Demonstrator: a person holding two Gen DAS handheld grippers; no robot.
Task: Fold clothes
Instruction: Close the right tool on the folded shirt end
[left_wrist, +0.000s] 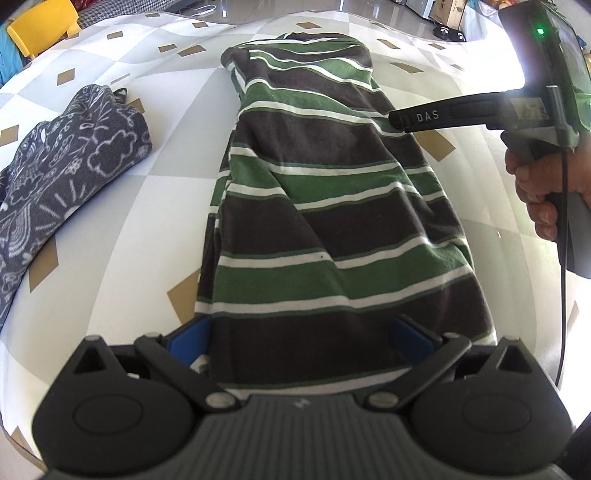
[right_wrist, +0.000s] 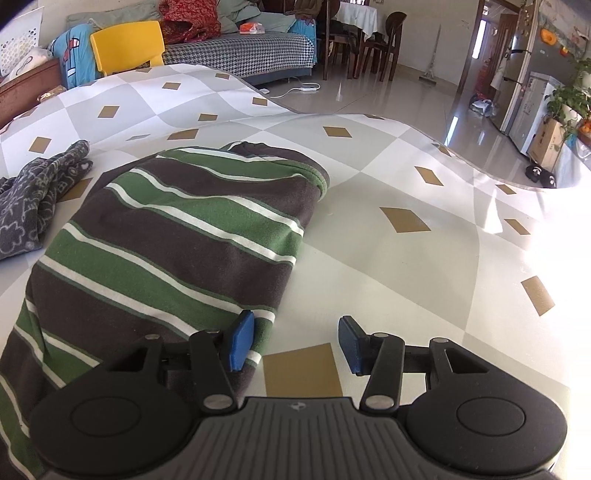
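Jaws: right gripper (right_wrist: 295, 343) half open over the shirt (right_wrist: 173, 236) side edge, gripping nothing; left gripper (left_wrist: 301, 343) spread wide round its near hem, grip unclear; shirt lies lengthwise on table (right_wrist: 406, 177); seat both layers before closing.

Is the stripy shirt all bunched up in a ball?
No, the striped shirt lies stretched out long and mostly flat on the checkered table, folded into a narrow strip.

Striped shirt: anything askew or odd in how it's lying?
The striped shirt is folded into a long strip, but unevenly: narrow at the far collar end, flaring wider toward the near hem, with diagonal creases. No damage visible.
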